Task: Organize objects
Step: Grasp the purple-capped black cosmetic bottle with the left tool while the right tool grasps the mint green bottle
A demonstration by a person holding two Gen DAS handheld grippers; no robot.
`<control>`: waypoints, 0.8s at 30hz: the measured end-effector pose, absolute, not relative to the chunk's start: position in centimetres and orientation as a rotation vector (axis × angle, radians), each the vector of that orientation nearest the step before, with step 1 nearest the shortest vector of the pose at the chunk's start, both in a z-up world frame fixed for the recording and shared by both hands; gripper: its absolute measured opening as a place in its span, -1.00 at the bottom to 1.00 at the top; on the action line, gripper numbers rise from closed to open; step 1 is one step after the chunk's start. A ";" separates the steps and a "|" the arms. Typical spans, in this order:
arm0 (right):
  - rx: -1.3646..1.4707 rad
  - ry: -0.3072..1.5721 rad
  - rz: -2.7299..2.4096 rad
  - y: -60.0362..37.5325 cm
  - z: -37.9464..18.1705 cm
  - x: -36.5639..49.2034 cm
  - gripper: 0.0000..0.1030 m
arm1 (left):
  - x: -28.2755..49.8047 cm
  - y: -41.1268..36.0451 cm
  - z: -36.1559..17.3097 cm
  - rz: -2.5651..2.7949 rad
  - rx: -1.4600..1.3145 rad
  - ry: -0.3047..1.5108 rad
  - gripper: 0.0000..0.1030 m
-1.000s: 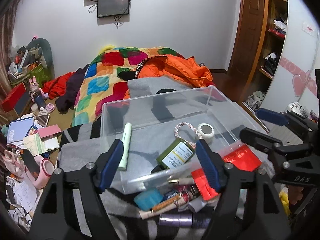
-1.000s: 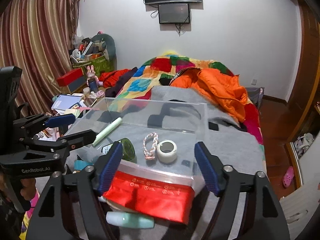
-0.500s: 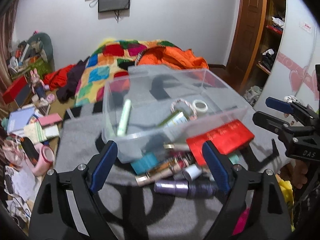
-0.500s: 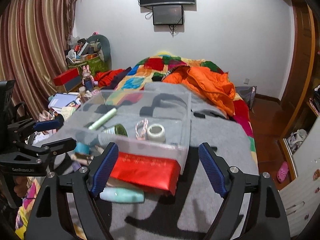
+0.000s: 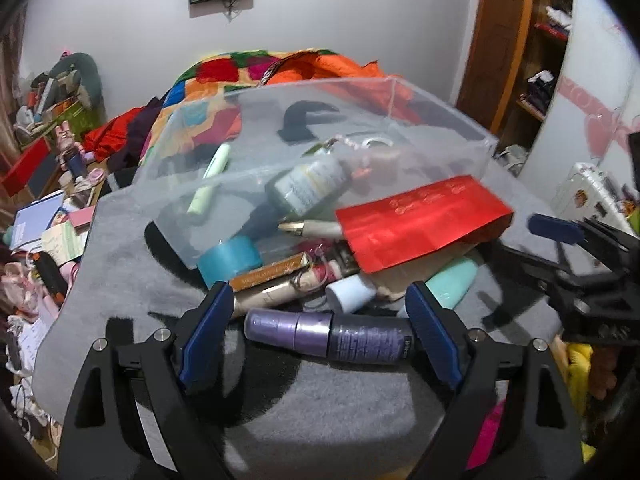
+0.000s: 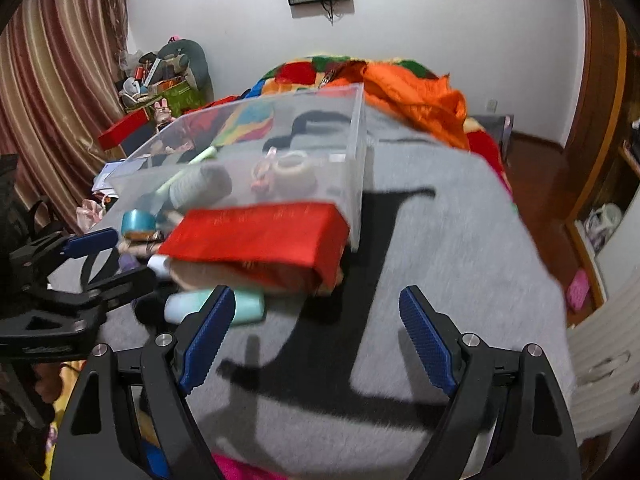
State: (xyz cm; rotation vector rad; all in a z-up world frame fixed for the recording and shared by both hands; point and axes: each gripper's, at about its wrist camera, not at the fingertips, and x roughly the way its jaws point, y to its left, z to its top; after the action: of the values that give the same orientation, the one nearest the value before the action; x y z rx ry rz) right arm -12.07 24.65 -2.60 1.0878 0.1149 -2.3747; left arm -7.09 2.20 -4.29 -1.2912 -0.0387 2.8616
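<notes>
the left gripper is spreading its fingers around the purple bottle; the right gripper is gaping, holding nothing.

no readable text on anything

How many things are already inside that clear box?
4: a pale green tube at left, a dark green bottle in the middle, a braided loop and a tape roll farther back; others may hide.
</notes>
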 end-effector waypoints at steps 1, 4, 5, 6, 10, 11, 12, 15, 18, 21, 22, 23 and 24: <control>1.093 0.105 -2.368 24.7 -2.8 -11.8 0.59 | -7.0 2.3 -4.4 2.869 -1.295 -0.047 0.71; 1.099 0.080 -2.347 24.5 -3.2 -11.2 0.59 | -6.5 1.8 -4.5 2.885 -1.283 -0.119 0.72; 1.101 0.075 -2.334 24.3 -3.3 -11.0 0.59 | -6.3 1.6 -4.6 2.884 -1.281 -0.140 0.72; 1.104 0.076 -2.322 24.2 -3.5 -10.8 0.59 | -5.9 1.3 -4.6 2.881 -1.278 -0.170 0.72; 1.100 0.108 -2.297 23.1 -3.7 -10.2 0.59 | -4.3 -0.1 -4.6 2.860 -1.262 -0.255 0.76; 1.097 0.111 -2.291 22.9 -3.7 -10.0 0.59 | -3.9 -0.4 -4.6 2.860 -1.260 -0.261 0.79; 1.095 0.113 -2.285 22.7 -3.7 -10.0 0.59 | -3.4 -0.6 -4.5 2.857 -1.259 -0.266 0.80; 1.096 0.130 -2.271 21.7 -3.9 -9.9 0.60 | -2.4 -1.0 -4.5 2.845 -1.271 -0.277 0.80; 1.095 0.163 -2.264 20.7 -4.1 -9.8 0.60 | -2.1 -1.5 -4.6 2.826 -1.289 -0.325 0.79; 1.087 0.207 -2.279 20.1 -4.3 -9.5 0.60 | -2.6 -2.1 -4.5 2.800 -1.302 -0.410 0.79; 1.085 0.210 -2.279 20.2 -4.3 -9.4 0.60 | -2.9 -2.1 -4.4 2.796 -1.303 -0.428 0.79; 1.084 0.210 -2.280 20.2 -4.3 -9.3 0.60 | -3.2 -2.0 -4.3 2.794 -1.305 -0.440 0.79; 1.083 0.207 -2.283 20.3 -4.3 -9.3 0.60 | -3.8 -1.7 -4.1 2.795 -1.312 -0.446 0.79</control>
State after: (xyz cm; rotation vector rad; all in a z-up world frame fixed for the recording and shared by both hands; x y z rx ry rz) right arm -9.33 20.32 -4.28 1.0834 0.2067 -2.2828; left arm -3.84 -1.73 -4.14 -1.3117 -0.4464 2.7947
